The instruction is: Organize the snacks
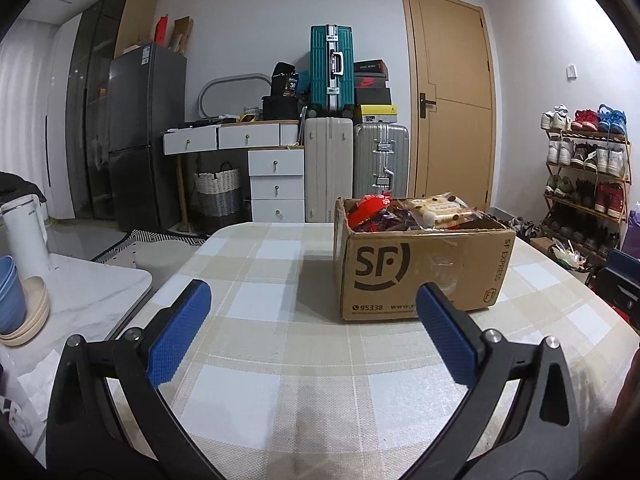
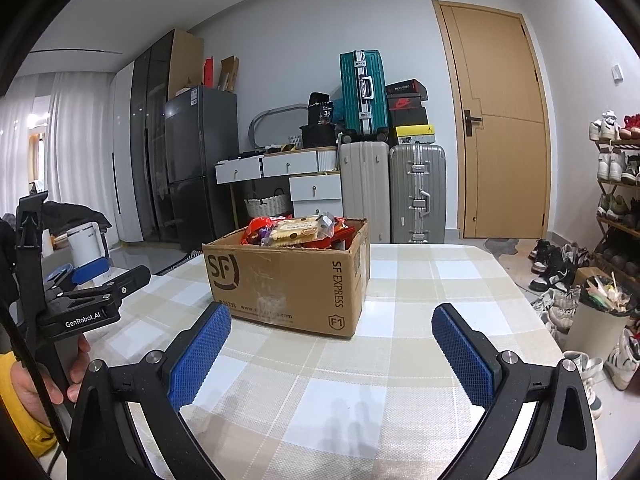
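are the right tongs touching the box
Apart. The right wrist view shows the open right tongs short of the box, bare tablecloth between them.

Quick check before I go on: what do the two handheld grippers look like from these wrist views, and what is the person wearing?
Both grippers, left gripper and right gripper, have black curved frames with silver pivot bolts and blue, cross-hatched fingers. Seen from the right wrist, the left gripper's body is black with white "GenRobot.AI" lettering, and a black cable runs past it. The person's sleeve is yellow.

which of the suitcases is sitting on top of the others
The teal suitcase: it stands upright atop the cream suitcase, with the silver suitcase alongside, both lower down.
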`<state>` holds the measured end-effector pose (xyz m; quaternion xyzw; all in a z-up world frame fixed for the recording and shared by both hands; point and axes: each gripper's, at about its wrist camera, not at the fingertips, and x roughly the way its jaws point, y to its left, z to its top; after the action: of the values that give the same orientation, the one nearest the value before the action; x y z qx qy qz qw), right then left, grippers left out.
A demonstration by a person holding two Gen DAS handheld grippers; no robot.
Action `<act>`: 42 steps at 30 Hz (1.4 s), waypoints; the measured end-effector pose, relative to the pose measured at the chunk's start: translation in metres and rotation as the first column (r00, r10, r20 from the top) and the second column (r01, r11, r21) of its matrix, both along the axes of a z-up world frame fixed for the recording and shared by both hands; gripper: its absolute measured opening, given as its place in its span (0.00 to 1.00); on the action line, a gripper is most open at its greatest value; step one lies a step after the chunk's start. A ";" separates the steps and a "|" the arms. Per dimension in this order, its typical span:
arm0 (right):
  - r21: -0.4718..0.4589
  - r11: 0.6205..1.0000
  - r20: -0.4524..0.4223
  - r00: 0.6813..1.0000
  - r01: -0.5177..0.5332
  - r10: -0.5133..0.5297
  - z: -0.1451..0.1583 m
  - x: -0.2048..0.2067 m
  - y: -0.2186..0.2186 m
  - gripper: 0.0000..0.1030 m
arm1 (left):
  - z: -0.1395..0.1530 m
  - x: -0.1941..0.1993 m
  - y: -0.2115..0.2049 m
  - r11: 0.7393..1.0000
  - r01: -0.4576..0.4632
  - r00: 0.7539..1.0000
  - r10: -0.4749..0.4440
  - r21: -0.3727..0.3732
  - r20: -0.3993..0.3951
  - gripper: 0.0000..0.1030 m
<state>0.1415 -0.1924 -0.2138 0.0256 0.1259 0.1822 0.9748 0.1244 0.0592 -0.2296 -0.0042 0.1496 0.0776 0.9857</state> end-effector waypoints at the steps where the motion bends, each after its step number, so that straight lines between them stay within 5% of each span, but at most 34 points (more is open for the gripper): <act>1: -0.002 1.000 0.002 1.000 0.000 0.000 0.000 0.000 0.000 0.99 | -0.001 0.001 0.000 1.000 0.000 1.000 0.000 -0.002 0.001 0.99; 42: -0.011 1.000 0.004 1.000 0.001 -0.001 0.000 -0.003 -0.001 0.99 | 0.007 -0.010 0.001 1.000 0.008 1.000 -0.008 0.001 0.002 0.99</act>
<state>0.1383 -0.1930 -0.2139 0.0197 0.1249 0.1810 0.9753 0.1144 0.0598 -0.2222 -0.0030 0.1484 0.0737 0.9862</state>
